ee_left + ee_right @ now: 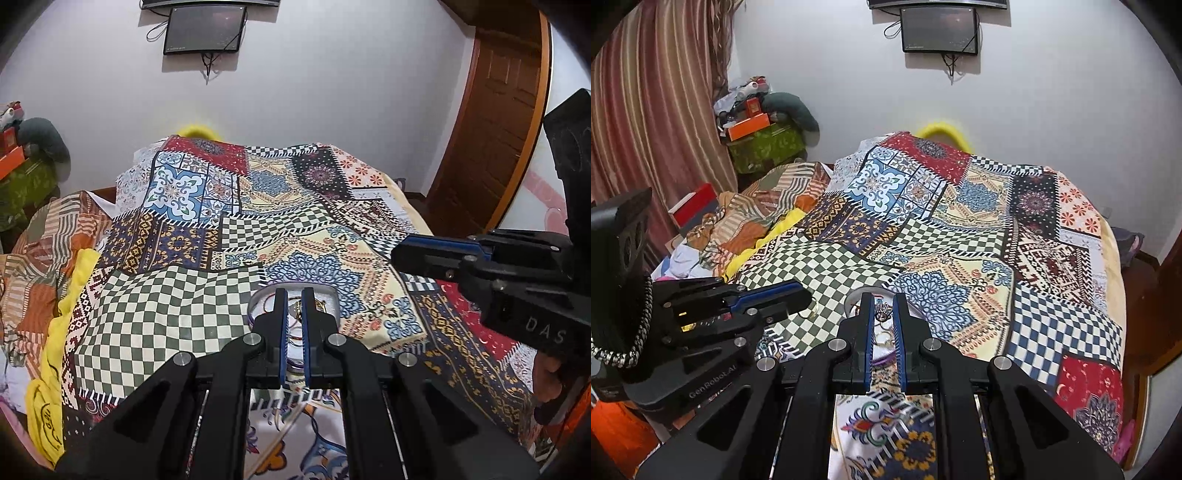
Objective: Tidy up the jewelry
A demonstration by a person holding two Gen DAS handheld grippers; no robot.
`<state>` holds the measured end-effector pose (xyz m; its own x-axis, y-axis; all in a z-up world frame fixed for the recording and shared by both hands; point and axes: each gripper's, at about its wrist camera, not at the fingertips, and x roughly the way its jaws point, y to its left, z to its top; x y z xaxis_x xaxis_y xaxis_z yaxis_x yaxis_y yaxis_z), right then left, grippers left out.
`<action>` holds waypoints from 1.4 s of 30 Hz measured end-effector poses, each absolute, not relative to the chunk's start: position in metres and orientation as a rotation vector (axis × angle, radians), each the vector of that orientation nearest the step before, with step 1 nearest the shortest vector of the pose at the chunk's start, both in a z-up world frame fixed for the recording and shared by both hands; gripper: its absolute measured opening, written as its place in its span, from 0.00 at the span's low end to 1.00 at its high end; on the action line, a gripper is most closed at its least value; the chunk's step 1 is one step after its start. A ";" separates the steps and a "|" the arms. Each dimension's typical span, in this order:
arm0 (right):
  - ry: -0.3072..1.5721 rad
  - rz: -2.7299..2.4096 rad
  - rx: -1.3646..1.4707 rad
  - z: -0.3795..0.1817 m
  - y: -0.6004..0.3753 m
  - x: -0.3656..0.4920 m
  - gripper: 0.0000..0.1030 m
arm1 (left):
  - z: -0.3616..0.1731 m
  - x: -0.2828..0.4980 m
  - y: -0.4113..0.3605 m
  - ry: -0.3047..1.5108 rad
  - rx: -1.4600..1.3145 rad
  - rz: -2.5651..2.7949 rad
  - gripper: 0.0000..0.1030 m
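Observation:
A small clear tray (258,297) of jewelry lies on the patchwork bedspread (207,295), mostly hidden behind my fingers. My left gripper (293,295) hovers over it with the jaws shut. Red thread and gold pieces show through the slit. My right gripper (882,297) is also shut above the tray (854,294). A silver ornament (883,313), gold hoops and a purple bangle (886,359) show behind it. The left gripper (808,294) is at the left, with a thin gold hoop (809,314) just under its tip. I cannot tell whether that hoop hangs or lies. The right gripper (396,254) is shut at the right.
Crumpled striped cloth (764,206) and yellow fabric (55,369) lie along the bed's left side. Boxes and bags (757,140) are piled by the curtain (657,110). A dark screen (938,29) hangs on the far wall. A wooden door (498,129) stands at the right.

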<state>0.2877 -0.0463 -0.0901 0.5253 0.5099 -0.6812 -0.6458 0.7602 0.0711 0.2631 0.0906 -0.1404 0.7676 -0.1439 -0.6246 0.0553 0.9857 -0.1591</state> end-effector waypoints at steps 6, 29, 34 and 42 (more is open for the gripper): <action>0.779 0.702 -0.220 -0.102 -0.032 0.299 0.09 | -0.154 0.280 0.101 0.711 -0.149 -0.094 0.05; 0.996 0.681 -0.219 -0.155 -0.005 0.359 0.09 | -0.210 0.337 0.107 0.849 -0.218 -0.133 0.05; 1.039 0.697 -0.182 -0.160 -0.007 0.364 0.09 | -0.212 0.337 0.107 0.864 -0.237 -0.138 0.05; 1.013 0.704 -0.186 -0.150 -0.011 0.358 0.14 | -0.195 0.324 0.108 0.840 -0.229 -0.130 0.05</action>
<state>0.3583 -0.0113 -0.1497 0.3323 0.4528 -0.8274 -0.6178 0.7674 0.1718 0.3239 0.1077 -0.1954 0.6614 -0.2034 -0.7220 0.0234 0.9676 -0.2512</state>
